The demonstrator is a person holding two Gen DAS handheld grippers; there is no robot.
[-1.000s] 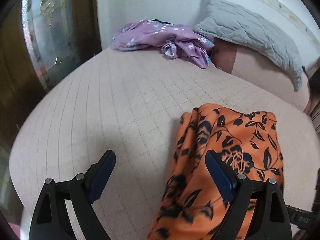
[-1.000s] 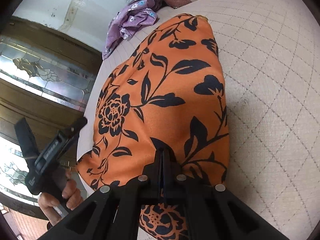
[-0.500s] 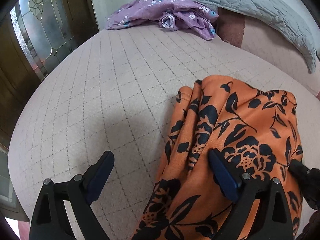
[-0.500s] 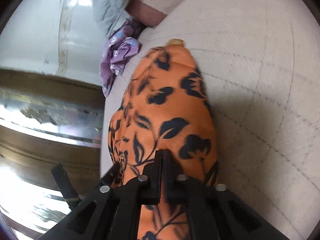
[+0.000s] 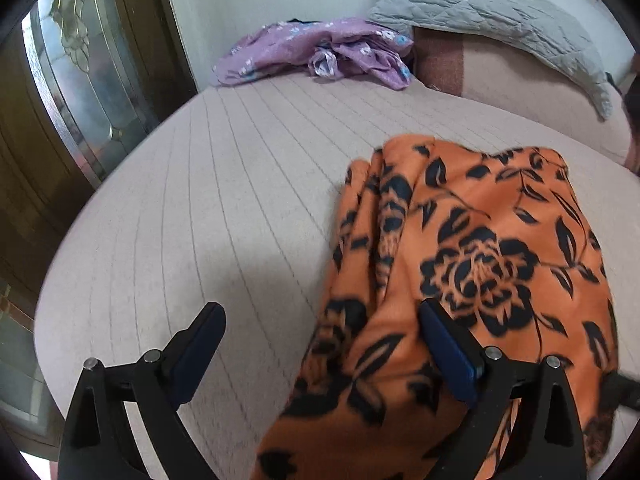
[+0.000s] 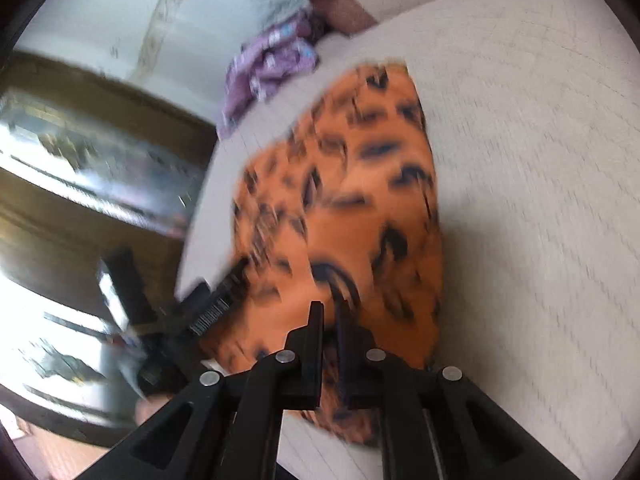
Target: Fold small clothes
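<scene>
An orange garment with a black flower print lies folded on the quilted beige bed. My left gripper is wide open at the garment's left edge, one finger over the cloth and the other over bare bed. In the blurred right wrist view the right gripper pinches the near edge of the orange garment. Its jaws are starting to open, with a narrow gap and cloth still between them. The left gripper's black body shows at that view's left.
A crumpled purple flowered garment lies at the far edge of the bed, next to a grey quilted pillow. A wooden door with patterned glass stands to the left. The bed's edge curves close on the left.
The left gripper came down and closer to the orange garment. The right gripper's view swung sideways with the cloth, and its fingers have parted a little.
</scene>
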